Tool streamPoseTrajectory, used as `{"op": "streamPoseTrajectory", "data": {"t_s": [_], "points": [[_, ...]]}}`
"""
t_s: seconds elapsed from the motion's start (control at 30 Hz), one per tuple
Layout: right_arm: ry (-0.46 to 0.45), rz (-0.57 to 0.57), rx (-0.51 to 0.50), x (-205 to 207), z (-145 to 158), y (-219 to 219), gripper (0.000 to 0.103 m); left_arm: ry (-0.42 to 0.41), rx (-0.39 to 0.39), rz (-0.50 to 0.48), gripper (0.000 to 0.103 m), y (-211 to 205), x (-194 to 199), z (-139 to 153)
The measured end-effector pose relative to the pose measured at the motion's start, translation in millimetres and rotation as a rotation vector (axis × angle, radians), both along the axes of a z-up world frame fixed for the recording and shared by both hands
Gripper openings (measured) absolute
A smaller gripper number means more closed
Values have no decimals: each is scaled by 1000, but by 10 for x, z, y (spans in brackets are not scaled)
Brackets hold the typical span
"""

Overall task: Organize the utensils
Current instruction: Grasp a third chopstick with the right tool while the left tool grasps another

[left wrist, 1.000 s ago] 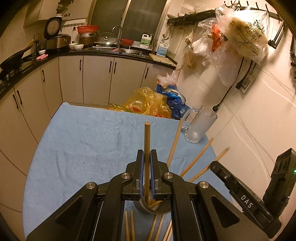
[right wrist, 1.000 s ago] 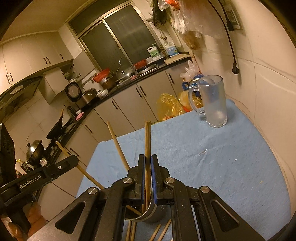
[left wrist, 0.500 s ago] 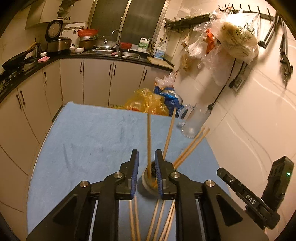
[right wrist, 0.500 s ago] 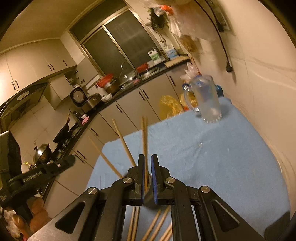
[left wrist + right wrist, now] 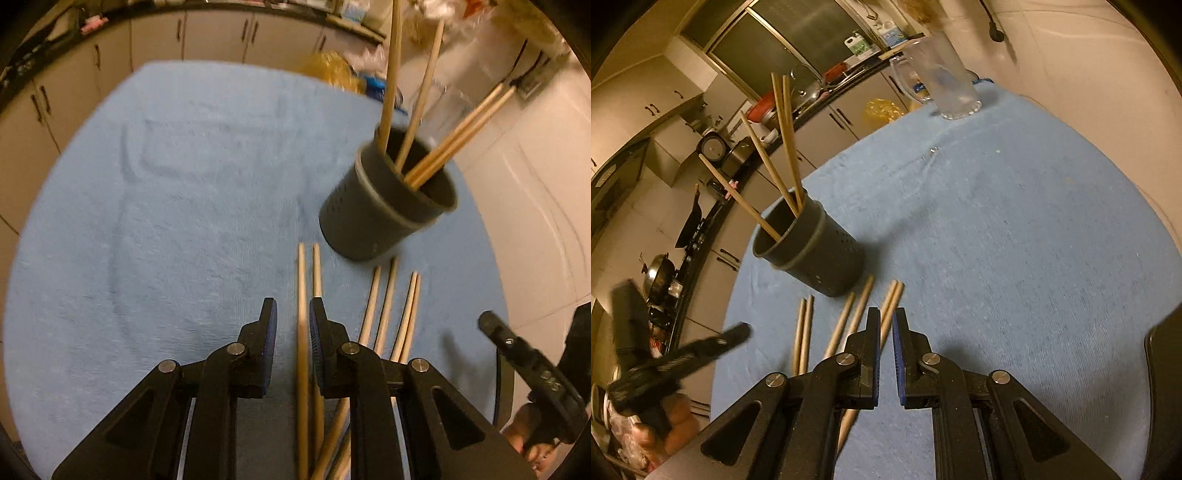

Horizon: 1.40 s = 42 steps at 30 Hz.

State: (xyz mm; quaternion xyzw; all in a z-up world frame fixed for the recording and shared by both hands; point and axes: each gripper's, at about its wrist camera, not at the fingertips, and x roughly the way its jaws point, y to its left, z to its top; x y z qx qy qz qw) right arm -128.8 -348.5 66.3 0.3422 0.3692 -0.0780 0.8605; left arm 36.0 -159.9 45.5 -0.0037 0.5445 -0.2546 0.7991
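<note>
A dark grey holder cup stands on the blue cloth with several wooden chopsticks upright in it. More chopsticks lie flat on the cloth in front of it. My left gripper hovers low over them, open by a narrow gap. One lying chopstick shows through that gap, and the pads do not press it. In the right wrist view the cup is ahead to the left. My right gripper is shut to a thin slit with nothing in it, above the loose chopsticks.
A clear glass mug stands at the far end of the cloth by the wall. Kitchen cabinets and a cluttered counter run beyond the table. The wall lies close on the right. A hand holds the other tool at the left.
Both grippers dropped from above the cup to just over the cloth. The left jaws let go of their chopstick, and the right jaws no longer hold one. Both chopsticks now stand in the cup.
</note>
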Motion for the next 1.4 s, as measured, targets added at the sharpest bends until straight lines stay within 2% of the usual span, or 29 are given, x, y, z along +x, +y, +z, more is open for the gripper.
{"op": "streamPoseTrajectory", "data": {"t_s": [0.2, 0.37, 0.47, 0.57, 0.73, 1.07, 1.4], "points": [[6, -14, -10, -52, 28, -8, 8, 4, 61, 4, 17, -144, 60, -153], [23, -14, -3, -23, -12, 13, 8, 14, 82, -9, 17, -242, 80, -284], [39, -9, 0, 18, -43, 36, 8, -15, 98, -15, 16, -262, 56, -272], [73, 1, -10, 93, -78, 77, 8, -35, 122, -9, 7, -233, 35, -277], [147, 35, -24, 299, -182, 181, 8, -43, 133, 29, 7, -38, -6, -280], [279, 59, -82, 667, -354, 396, 8, -55, 68, 24, 7, 258, -125, -281], [385, 23, -190, 893, -298, 596, 10, -65, -26, 15, 7, 387, -6, -338]]}}
